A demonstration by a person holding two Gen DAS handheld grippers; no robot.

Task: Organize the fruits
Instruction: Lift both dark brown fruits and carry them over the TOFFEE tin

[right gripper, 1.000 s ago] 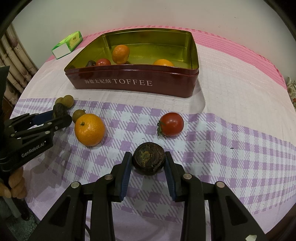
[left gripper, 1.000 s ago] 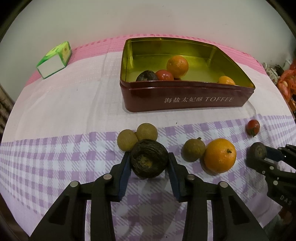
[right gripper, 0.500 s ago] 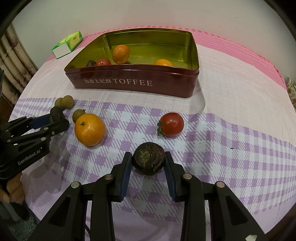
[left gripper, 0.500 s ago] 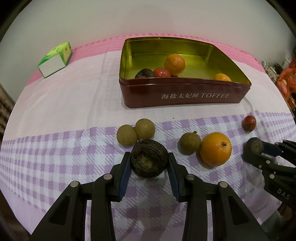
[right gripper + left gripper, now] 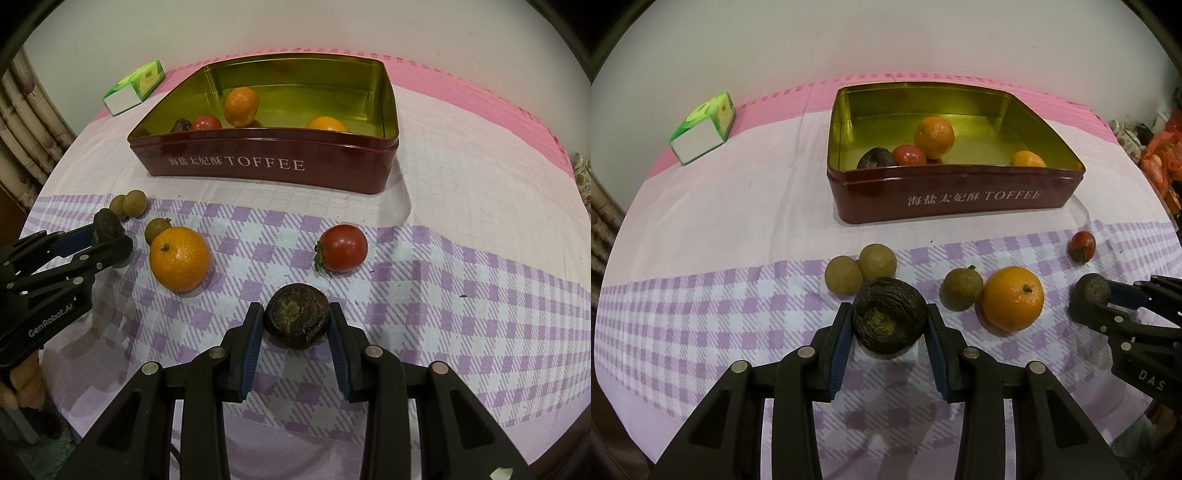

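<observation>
My left gripper (image 5: 889,325) is shut on a dark wrinkled fruit (image 5: 888,318) and holds it above the checked cloth. My right gripper (image 5: 297,325) is shut on a second dark wrinkled fruit (image 5: 297,320), also off the cloth. A dark red toffee tin (image 5: 953,199) stands behind, holding two oranges, a tomato (image 5: 908,156) and a dark fruit. On the cloth lie three brown longans (image 5: 843,275), an orange (image 5: 1013,297) and a tomato (image 5: 343,248). Each gripper shows in the other's view: the left (image 5: 107,232), the right (image 5: 1089,291).
A green and white carton (image 5: 701,133) lies at the back left of the table. A wall runs behind the tin. Curtains (image 5: 22,122) hang at the left and clutter sits past the table's right edge (image 5: 1160,155).
My left gripper has risen and drawn back with its dark fruit, so the tin and longans look farther. The right gripper has hardly moved.
</observation>
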